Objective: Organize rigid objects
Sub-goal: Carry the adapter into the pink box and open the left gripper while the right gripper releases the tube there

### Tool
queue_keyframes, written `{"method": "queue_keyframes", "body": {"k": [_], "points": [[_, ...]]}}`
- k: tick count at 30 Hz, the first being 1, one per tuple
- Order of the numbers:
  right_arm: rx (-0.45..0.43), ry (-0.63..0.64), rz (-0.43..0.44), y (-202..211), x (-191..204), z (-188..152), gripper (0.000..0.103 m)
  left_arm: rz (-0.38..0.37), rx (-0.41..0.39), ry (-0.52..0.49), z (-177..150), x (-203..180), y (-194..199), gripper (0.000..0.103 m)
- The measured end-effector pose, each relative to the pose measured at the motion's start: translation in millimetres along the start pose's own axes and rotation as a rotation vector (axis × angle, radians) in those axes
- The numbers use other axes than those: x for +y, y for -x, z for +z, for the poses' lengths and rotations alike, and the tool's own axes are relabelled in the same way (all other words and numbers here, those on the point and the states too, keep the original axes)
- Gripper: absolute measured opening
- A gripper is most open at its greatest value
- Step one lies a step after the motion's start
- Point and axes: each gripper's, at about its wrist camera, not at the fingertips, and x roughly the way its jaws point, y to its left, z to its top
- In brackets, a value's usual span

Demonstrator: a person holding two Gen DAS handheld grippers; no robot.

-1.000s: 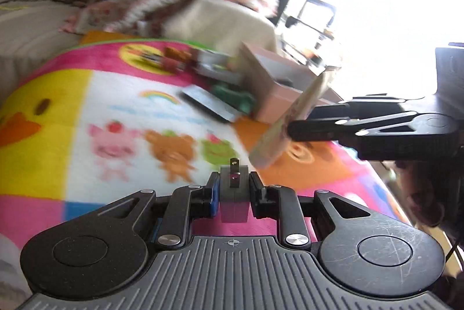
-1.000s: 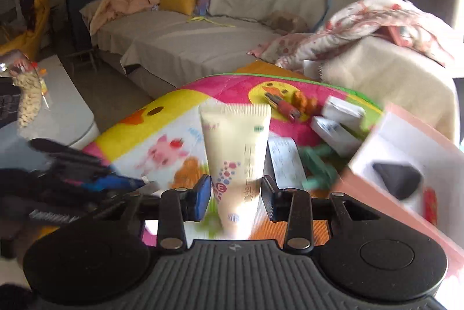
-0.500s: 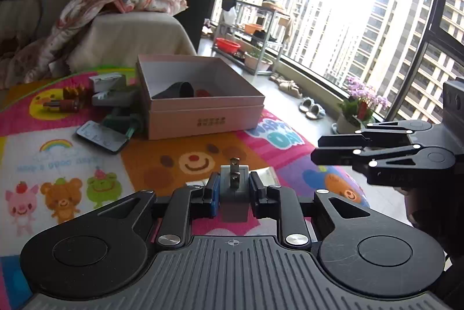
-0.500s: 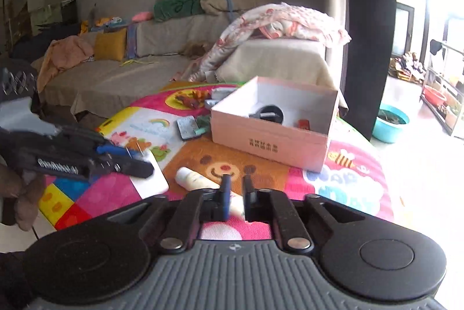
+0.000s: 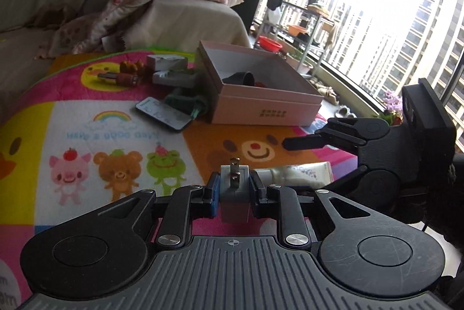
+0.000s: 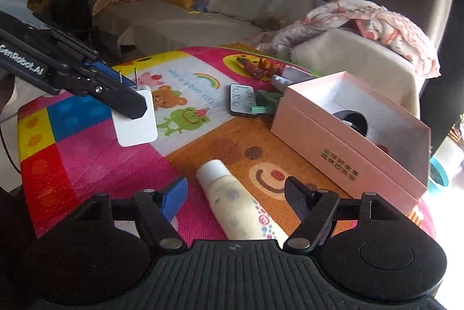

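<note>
While the cream tube lies flat on the cartoon mat, just in front of the pink box with its white cap toward the middle of the mat, the right gripper has just been opening its jaws, and they now stand wide on either side of the tube without pressing it. The step in hand looks like regrasping the tube to carry it into the box. To do that well, I would centre the fingers on the tube's body rather than its cap, close squarely so the soft body does not twist out, then lift clear of the box's near wall before moving over the opening.

The left gripper is clamped on a white charger plug, prongs up, held above the mat on the side of the tube away from the box. It should hold back, since both grippers heading for the box at once would crowd it.

Beyond the box's left end lie a remote control, a green item, a brown bottle and small white boxes, all clear of the path. Inside the box a black object takes up some floor, so the tube should go beside it.
</note>
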Motion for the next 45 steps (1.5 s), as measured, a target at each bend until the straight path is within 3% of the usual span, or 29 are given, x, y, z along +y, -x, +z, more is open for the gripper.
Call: {"method": "queue_keyframes", "body": {"k": [2,3,6,11,14,19,23,29,32,35,37,40,43,45], "points": [[0.049,-0.025,0.049,-17.6,-6.7,6.1,0.062,-0.004,0.022,0.009,-3.3,3.7,-3.7,0.024],[0.08,-0.043,0.072,-24.6,-9.8,7.5,0.047,-0.008,0.034,0.007,-4.6,4.4,-5.4,0.024],[0.11,-0.064,0.081,-25.5,-10.5,6.5,0.032,-0.029,0.061,-0.019,-9.0,1.4,-8.8,0.024],[0.078,-0.113,0.074,18.2,-8.3,-0.7,0.031,-0.082,0.071,-0.051,-7.3,-14.4,-12.3,0.024],[-0.005,-0.166,0.028,66.3,-21.6,6.4,0.031,-0.152,0.046,-0.06,11.6,-25.9,-7.1,0.024],[-0.207,-0.231,-0.131,143.1,-60.5,47.2,0.031,-0.182,-0.102,-0.193,83.0,-60.6,7.9,0.024],[-0.338,-0.284,-0.253,164.2,-93.6,85.0,0.031,-0.163,-0.225,-0.223,146.0,-76.8,-6.0,0.024],[-0.384,-0.37,-0.332,131.6,-147.2,123.6,0.031,-0.131,-0.253,-0.142,205.7,-66.2,-74.1,0.024],[-0.326,-0.443,-0.328,94.3,-175.4,128.6,0.031,-0.142,-0.223,-0.063,214.8,-47.6,-114.6,0.024],[-0.238,-0.527,-0.329,50.4,-199.9,122.9,0.031,-0.172,-0.131,0.026,214.6,-27.0,-158.0,0.025],[-0.194,-0.572,-0.308,27.8,-211.7,113.0,0.039,-0.134,-0.114,0.009,209.5,-21.3,-174.4,0.025],[-0.184,-0.612,-0.377,10.5,-214.0,93.6,0.053,-0.093,-0.156,-0.028,202.1,-11.4,-176.0,0.025],[-0.154,-0.515,-0.467,1.5,-200.4,77.8,0.053,-0.1,-0.209,-0.002,192.7,11.0,-154.8,0.025],[-0.149,-0.432,-0.491,0.8,-185.3,64.4,0.055,-0.037,-0.23,-0.01,182.2,24.5,-138.5,0.025]]}}
